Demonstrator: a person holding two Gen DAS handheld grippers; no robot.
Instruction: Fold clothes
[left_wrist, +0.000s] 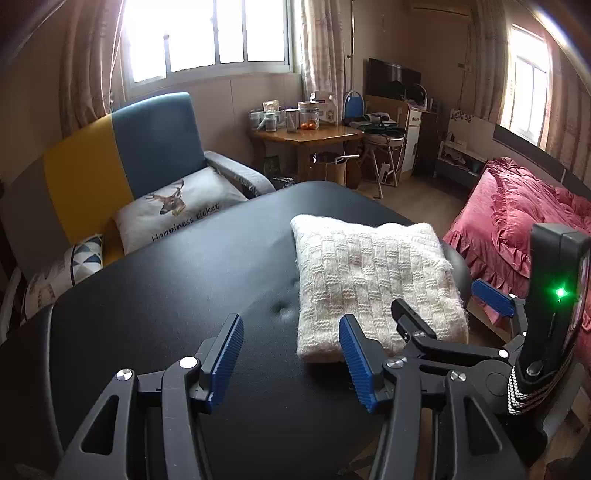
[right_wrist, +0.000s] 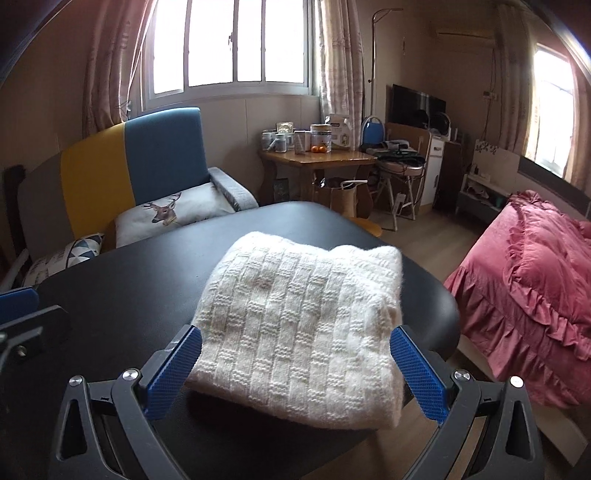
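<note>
— What sort of place is this?
— A lived-in home, bedroom and sitting room in one: a bed under a pink ruffled quilt (right_wrist: 532, 280) on the right, a blue and yellow sofa (right_wrist: 129, 162) with a deer cushion (right_wrist: 173, 210) far left.
— Anything else?
— Curtained windows (right_wrist: 229, 44), and a wooden table (right_wrist: 325, 158) of jars and oranges by the far wall

Left black two-finger gripper with ribbed blue pads (left_wrist: 291, 363): jaws wide apart, nothing between them, tilted downward. Right black gripper with matching blue pads (right_wrist: 295, 369): jaws spread wide, pads clear of contact, angled down; its body sits just beside the left one.
</note>
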